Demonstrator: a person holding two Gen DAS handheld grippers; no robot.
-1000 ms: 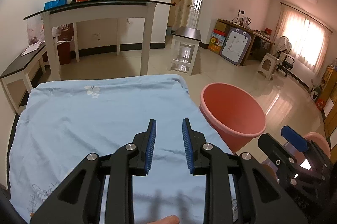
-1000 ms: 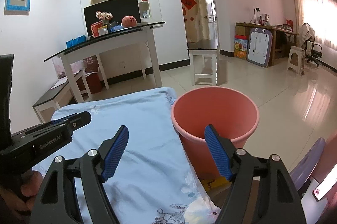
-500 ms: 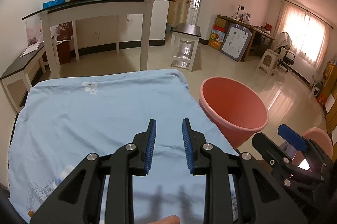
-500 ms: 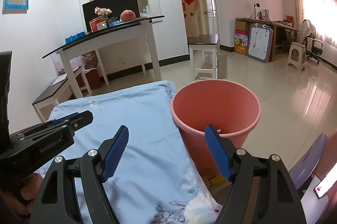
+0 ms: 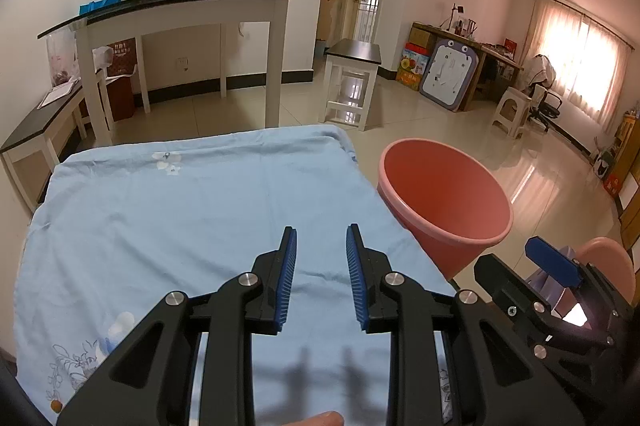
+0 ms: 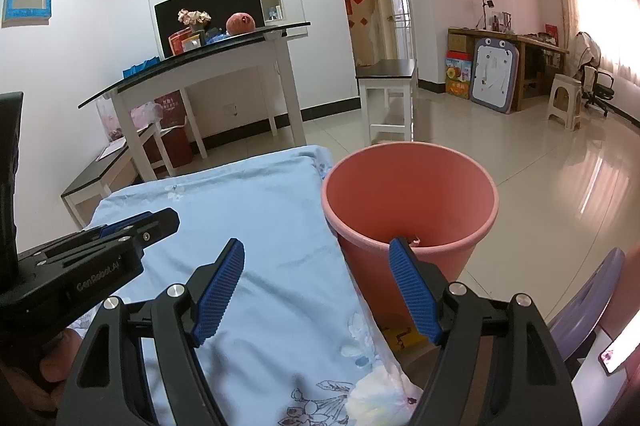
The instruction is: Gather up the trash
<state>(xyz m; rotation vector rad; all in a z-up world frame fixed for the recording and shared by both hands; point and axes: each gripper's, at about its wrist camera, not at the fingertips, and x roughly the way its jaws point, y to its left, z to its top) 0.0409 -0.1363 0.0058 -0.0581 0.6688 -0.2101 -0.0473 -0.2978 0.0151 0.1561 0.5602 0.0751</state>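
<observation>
A pink plastic bin (image 5: 444, 202) stands on the floor at the right edge of a table covered with a light blue cloth (image 5: 192, 210); it also shows in the right wrist view (image 6: 412, 198), with a small scrap at its bottom. My left gripper (image 5: 320, 258) is open and empty above the cloth. My right gripper (image 6: 318, 274) is open wide and empty, over the table's right edge beside the bin. The left gripper's body shows in the right wrist view (image 6: 100, 250). No trash shows on the cloth.
A white console table (image 5: 180, 10) with a vase, boxes and a round red fruit stands behind. A small black-topped stool (image 5: 352, 74), a low bench (image 5: 44, 122), a purple chair (image 6: 588, 302) and a far desk with boxes (image 5: 448, 58) stand around on tiled floor.
Both grippers have tilted down slightly, so the cloth and the bin sit a little lower and nearer in view. Both stay open and empty.
</observation>
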